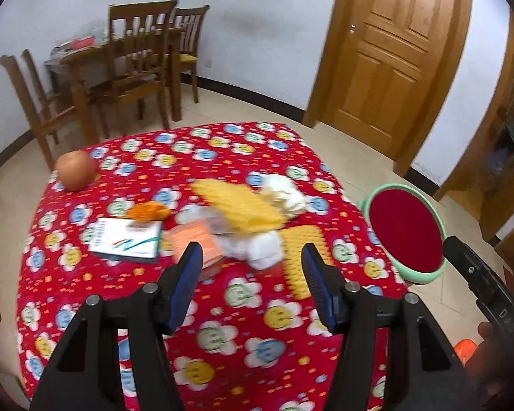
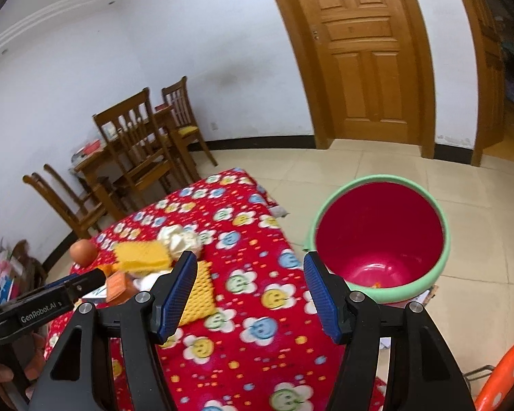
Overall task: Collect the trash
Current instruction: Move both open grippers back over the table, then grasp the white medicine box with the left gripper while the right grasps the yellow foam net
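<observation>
Left wrist view, surface: red flower-print cloth [image 1: 195, 308] covers it, with litter heaped at mid-cloth, all of it yet to be gathered.
Left wrist view, trash: crumpled white tissue wads [image 1: 262, 251], a yellow textured sponge [image 1: 240, 205], a yellow waffle-weave cloth [image 1: 303, 257], an orange carton [image 1: 197, 243], orange peel [image 1: 147, 210] and a white printed box [image 1: 126, 239]; a round apple [image 1: 76, 170] sits apart at the far corner.
Left wrist view, left tool [image 1: 252, 269]: released, blue pads apart, nothing between them, poised above the heap.
Right wrist view, bin: red pail with mint-green rim [image 2: 442, 219] stands on the tiled floor just beside the surface, nearly bare inside but for a small orange scrap [image 2: 377, 285].
Right wrist view, right tool [image 2: 250, 275]: released and empty.
Progress: judged barely begun; almost everything remains.
</observation>
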`<state>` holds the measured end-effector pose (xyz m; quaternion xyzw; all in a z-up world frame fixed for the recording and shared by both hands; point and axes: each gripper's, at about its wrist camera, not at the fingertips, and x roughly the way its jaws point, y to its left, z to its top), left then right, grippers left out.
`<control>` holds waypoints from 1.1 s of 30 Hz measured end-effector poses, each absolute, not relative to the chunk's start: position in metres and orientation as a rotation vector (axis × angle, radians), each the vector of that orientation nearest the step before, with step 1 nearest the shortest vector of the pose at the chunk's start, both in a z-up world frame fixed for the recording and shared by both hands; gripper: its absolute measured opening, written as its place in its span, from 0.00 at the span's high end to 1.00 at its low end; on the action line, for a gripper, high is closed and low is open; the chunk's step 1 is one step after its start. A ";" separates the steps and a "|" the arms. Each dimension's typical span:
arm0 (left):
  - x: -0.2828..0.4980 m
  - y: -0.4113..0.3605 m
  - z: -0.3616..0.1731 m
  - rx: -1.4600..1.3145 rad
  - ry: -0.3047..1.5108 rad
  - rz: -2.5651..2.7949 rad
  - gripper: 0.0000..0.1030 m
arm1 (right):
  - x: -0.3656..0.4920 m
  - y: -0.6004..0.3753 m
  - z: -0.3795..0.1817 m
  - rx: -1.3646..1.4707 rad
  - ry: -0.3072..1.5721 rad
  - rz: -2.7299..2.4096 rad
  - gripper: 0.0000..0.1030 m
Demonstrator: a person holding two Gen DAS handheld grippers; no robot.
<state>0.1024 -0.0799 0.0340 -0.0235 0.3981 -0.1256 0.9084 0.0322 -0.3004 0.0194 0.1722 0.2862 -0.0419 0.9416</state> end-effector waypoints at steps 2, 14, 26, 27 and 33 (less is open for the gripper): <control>0.099 -0.066 0.035 -0.052 0.813 -0.234 0.42 | 0.032 -0.293 0.020 0.344 0.585 -0.069 0.36; 0.097 0.011 0.018 -0.091 0.838 -0.081 0.42 | 0.056 -0.242 0.008 0.293 0.651 0.016 0.36; 0.130 0.042 -0.026 -0.100 0.924 -0.013 0.37 | 0.085 -0.216 -0.026 0.248 0.763 0.043 0.36; 0.135 0.042 -0.029 -0.095 0.932 -0.016 0.33 | 0.088 -0.215 -0.029 0.246 0.773 0.043 0.36; 0.156 0.035 -0.045 -0.079 0.968 -0.063 0.29 | 0.103 -0.210 -0.044 0.237 0.816 0.039 0.26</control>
